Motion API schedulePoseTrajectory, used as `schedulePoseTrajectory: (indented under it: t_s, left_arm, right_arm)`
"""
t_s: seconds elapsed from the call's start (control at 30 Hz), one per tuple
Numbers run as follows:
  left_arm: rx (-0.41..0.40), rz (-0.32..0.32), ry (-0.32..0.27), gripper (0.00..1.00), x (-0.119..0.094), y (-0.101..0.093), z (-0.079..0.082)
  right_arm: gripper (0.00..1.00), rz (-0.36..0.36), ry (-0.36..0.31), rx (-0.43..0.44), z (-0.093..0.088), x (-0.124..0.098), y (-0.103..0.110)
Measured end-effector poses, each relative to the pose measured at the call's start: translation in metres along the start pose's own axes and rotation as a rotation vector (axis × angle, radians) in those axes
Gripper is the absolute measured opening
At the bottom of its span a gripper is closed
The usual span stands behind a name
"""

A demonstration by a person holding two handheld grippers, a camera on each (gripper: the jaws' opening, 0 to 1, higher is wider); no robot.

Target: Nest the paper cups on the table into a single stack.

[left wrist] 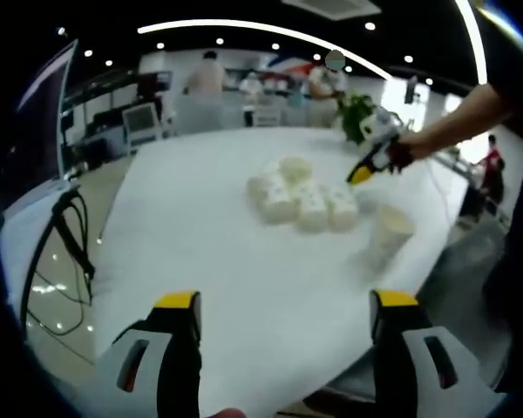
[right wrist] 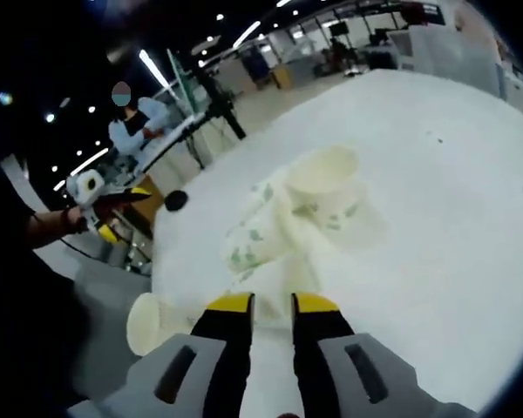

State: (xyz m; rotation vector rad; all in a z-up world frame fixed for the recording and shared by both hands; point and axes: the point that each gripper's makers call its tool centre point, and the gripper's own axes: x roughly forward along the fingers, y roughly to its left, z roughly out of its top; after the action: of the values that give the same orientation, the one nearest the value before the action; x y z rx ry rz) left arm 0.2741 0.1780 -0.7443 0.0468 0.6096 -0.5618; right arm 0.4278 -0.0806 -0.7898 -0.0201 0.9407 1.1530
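Observation:
Several white paper cups with green print (left wrist: pixel 298 200) lie and stand in a cluster in the middle of the white table (left wrist: pixel 200 226). One more cup (left wrist: pixel 390 228) lies apart near the right edge. My left gripper (left wrist: pixel 285 300) is open, well short of the cups, with nothing between its jaws. A hand holds my right gripper (left wrist: pixel 363 167) just above the far right of the cluster. In the right gripper view the jaws of my right gripper (right wrist: pixel 273 305) stand close together, holding nothing, over lying cups (right wrist: pixel 257 235) and an upright cup (right wrist: pixel 327 183). The lone cup (right wrist: pixel 152 322) lies at the left.
A black stand (left wrist: pixel 65 235) rises beside the table on the left. A green plant (left wrist: pixel 356 111) is at the far edge, with people and desks behind it. The table's edge (left wrist: pixel 401 322) runs close on the right. The left gripper (right wrist: pixel 113 209) shows beyond the table.

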Motion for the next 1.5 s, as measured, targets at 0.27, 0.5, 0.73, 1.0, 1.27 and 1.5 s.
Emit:
schedulePoseTrajectory:
  t_s: [0.27,0.5,0.73,1.0,1.27,1.5]
  left_arm:
    - [0.001,0.004,0.006,0.78,0.001,0.0,-0.002]
    - [-0.002,0.005,0.005,0.78,0.0,-0.002,-0.002]
    - [0.001,0.003,0.011,0.78,0.0,-0.003,-0.004]
    - [0.019,-0.004,0.02,0.78,0.001,-0.007,-0.004]
    - [0.021,-0.006,0.018,0.78,0.001,-0.008,-0.002]
    - [0.022,-0.003,0.021,0.78,0.0,-0.006,-0.002]
  right_arm:
    - [0.09,0.018,-0.013,0.036,0.0,0.0,-0.001]
    - [0.06,0.034,-0.014,0.061,-0.003,-0.002,0.0]
    - [0.01,0.055,-0.017,0.073,-0.008,-0.006,0.004]
    - [0.0,0.067,-0.024,0.087,-0.013,-0.013,0.005]
    - [0.02,0.067,-0.025,0.093,-0.012,-0.012,0.006]
    - [0.03,0.075,-0.01,0.1,-0.013,-0.006,0.007]
